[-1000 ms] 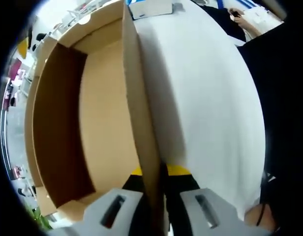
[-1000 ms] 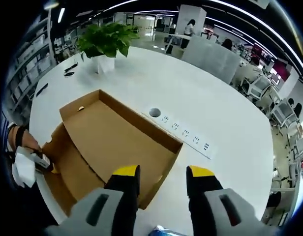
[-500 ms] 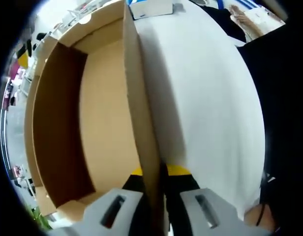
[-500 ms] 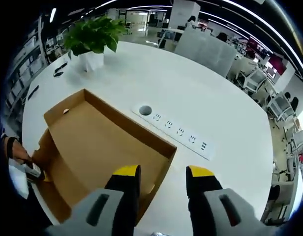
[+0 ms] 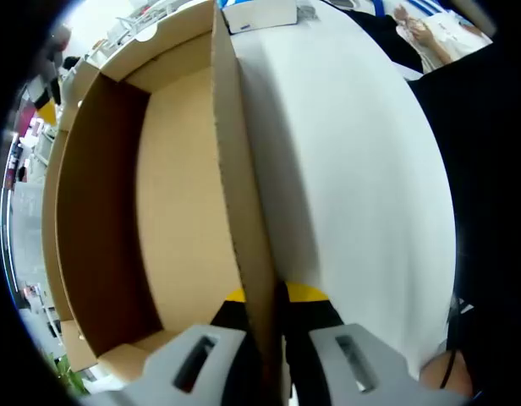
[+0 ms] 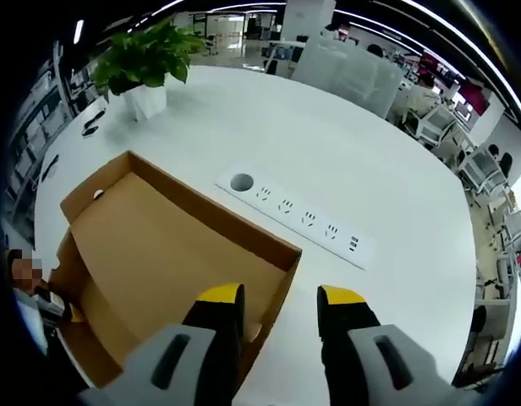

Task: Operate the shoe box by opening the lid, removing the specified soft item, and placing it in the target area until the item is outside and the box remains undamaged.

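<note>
In the left gripper view, my left tongs [image 5: 267,298] are clenched on the thin upright wall of the open shoe box [image 5: 180,203], one yellow-tipped jaw on each side of the cardboard. The box interior lies to one side, the white desk [image 5: 353,169] to the other. In the right gripper view, my right tongs [image 6: 280,296] hang released above the near corner of the box [image 6: 159,254], grasping nothing. A socket strip [image 6: 298,222] lies just beside the box; a potted plant [image 6: 142,68] stands well apart.
</note>
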The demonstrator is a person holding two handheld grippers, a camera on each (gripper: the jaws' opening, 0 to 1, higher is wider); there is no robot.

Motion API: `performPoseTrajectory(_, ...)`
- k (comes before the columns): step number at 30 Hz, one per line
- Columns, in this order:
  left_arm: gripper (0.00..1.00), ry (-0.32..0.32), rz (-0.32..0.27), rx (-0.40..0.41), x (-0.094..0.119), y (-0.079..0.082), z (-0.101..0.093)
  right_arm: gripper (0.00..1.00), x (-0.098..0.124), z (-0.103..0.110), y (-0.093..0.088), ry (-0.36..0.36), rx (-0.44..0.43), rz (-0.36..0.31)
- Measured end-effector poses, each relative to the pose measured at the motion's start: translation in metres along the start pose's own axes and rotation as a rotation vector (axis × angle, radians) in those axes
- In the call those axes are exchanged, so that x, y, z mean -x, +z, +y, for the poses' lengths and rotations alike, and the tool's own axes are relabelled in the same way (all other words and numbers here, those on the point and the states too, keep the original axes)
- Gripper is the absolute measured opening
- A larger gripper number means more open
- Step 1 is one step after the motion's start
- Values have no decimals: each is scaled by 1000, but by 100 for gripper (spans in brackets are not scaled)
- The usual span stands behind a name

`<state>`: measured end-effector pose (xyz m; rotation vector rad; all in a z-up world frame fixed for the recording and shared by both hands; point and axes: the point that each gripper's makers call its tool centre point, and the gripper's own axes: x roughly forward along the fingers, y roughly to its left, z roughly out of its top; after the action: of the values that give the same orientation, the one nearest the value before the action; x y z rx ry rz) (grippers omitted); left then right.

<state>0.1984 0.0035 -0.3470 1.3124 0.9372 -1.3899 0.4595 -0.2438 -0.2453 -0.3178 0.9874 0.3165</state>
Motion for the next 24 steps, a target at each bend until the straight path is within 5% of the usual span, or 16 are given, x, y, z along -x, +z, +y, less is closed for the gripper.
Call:
performPoseTrajectory(12, 4, 0, 1, -3, 0, 1, 0, 35, -13, -8, -3, 5, -96, 31)
performPoseTrajectory(24, 4, 1, 1, -4, 0, 1, 0, 29, -23, 8, -18, 7, -128, 86)
